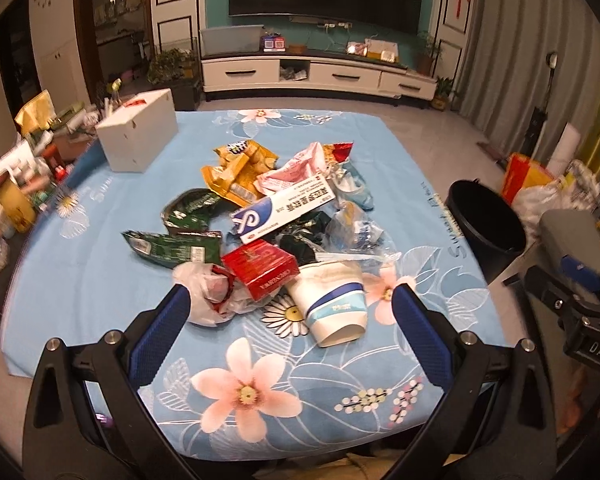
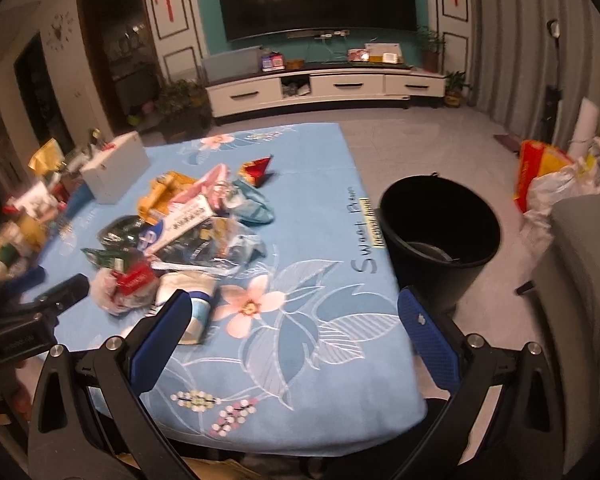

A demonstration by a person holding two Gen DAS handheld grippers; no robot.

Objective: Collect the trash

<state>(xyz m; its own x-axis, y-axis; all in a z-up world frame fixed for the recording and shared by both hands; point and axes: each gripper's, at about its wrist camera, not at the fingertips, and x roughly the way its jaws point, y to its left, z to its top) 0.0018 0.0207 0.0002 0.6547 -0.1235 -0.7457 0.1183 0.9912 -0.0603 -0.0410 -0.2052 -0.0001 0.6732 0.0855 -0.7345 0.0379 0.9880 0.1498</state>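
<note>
"Sweet" — tablecloth (image 2: 362, 266); "DAS" — right gripper (image 1: 592, 346)

Clutter (image 1: 16, 184) left of table blurred; bin (image 1: 488, 220) base hidden.

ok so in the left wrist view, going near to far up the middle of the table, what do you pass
paper cup → red box → blue and white carton → yellow snack bags, then bare tablecloth to the far edge.
</note>
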